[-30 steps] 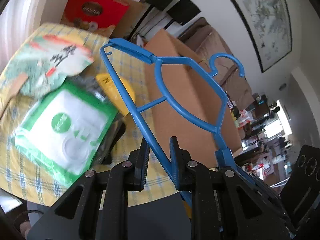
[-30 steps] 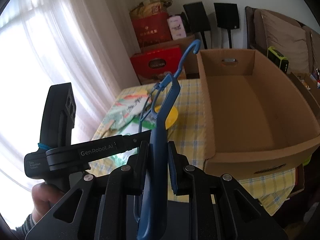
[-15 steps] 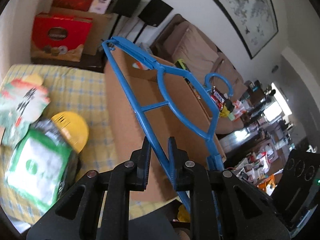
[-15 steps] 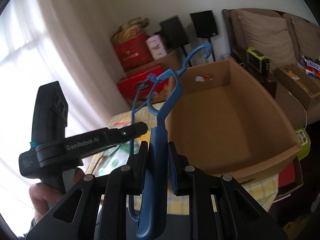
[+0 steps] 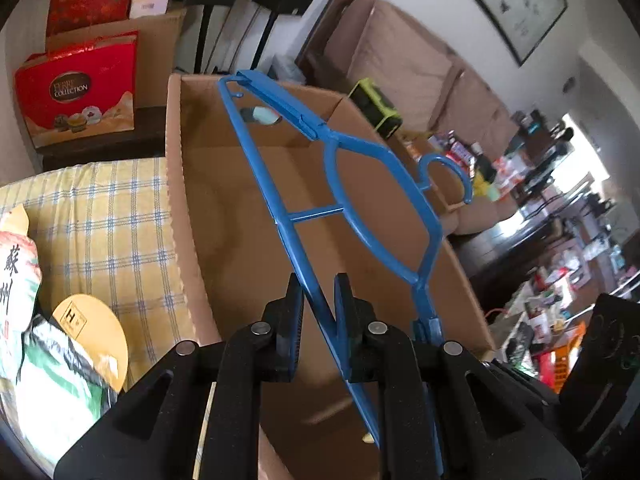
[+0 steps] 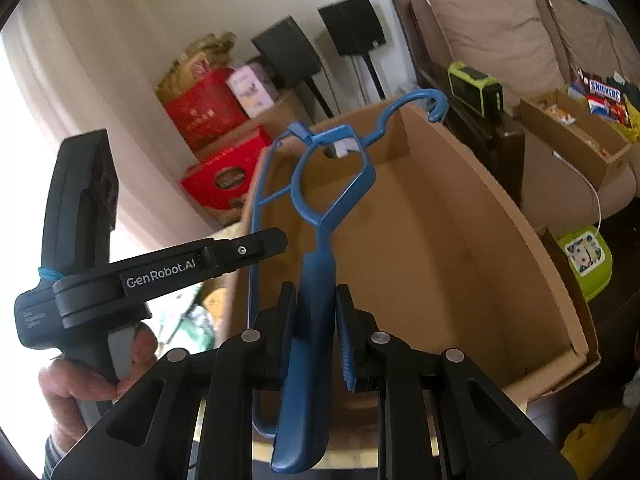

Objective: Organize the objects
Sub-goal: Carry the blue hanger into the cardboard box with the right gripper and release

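Over the open cardboard box (image 5: 248, 184) at frame centre, left gripper (image 5: 318, 300) and right gripper (image 6: 316, 312) both clamp the blue hanger (image 5: 340, 184); uneven release risks its hook snagging the rim.

Blue hanger (image 5: 352, 184), brown cardboard box (image 5: 224, 208), yellow-and-blue checked tablecloth (image 5: 108, 216).

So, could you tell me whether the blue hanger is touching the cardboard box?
Cannot tell: both wrist views show the blue hanger overlapping the cardboard box, but neither shows plain contact or a gap.
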`<action>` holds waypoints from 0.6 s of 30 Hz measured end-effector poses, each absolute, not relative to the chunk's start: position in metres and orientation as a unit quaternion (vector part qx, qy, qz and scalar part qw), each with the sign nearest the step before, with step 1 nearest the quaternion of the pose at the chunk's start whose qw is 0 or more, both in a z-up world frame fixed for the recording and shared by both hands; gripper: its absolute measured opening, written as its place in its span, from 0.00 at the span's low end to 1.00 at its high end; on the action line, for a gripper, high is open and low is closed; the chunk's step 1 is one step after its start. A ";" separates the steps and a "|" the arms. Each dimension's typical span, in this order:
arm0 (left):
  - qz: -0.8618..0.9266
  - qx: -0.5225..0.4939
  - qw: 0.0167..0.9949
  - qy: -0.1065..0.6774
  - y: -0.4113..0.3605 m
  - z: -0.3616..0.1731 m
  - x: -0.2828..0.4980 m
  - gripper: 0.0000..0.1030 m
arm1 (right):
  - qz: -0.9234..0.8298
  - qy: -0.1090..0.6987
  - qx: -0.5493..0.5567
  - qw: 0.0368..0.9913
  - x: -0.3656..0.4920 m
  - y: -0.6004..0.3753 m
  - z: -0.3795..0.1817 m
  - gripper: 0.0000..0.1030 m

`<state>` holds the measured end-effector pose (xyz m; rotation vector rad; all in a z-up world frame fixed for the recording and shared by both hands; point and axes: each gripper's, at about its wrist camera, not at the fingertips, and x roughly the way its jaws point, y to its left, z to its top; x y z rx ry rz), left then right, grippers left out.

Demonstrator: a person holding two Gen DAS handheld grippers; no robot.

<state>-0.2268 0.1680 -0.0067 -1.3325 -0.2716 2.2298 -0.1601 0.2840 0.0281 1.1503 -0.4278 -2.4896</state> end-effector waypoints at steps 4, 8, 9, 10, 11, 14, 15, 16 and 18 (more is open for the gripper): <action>0.819 -0.507 0.254 -0.083 0.175 -0.019 -0.236 0.14 | -0.875 -0.145 0.429 0.174 -0.175 0.284 0.014 0.19; 0.818 -0.514 0.249 -0.075 0.179 -0.025 -0.241 0.14 | -0.866 -0.135 0.450 0.172 -0.182 0.278 0.000 0.17; 0.817 -0.515 0.248 -0.075 0.179 -0.026 -0.242 0.14 | -0.862 -0.130 0.457 0.173 -0.184 0.275 -0.004 0.16; 0.819 -0.516 0.242 -0.069 0.180 -0.027 -0.243 0.14 | -0.862 -0.126 0.460 0.172 -0.186 0.273 -0.007 0.16; 0.821 -0.514 0.242 -0.064 0.181 -0.027 -0.242 0.13 | -0.861 -0.118 0.466 0.168 -0.187 0.270 -0.009 0.16; 0.820 -0.518 0.237 -0.052 0.180 -0.028 -0.241 0.13 | -0.856 -0.108 0.479 0.163 -0.194 0.265 -0.014 0.15; 0.820 -0.520 0.234 -0.050 0.179 -0.029 -0.240 0.13 | -0.854 -0.106 0.484 0.161 -0.196 0.264 -0.015 0.15; 0.820 -0.518 0.236 -0.053 0.176 -0.028 -0.239 0.14 | -0.853 -0.106 0.486 0.160 -0.198 0.265 -0.015 0.14; 0.821 -0.515 0.237 -0.060 0.168 -0.023 -0.238 0.20 | -0.850 -0.107 0.490 0.162 -0.200 0.265 -0.016 0.15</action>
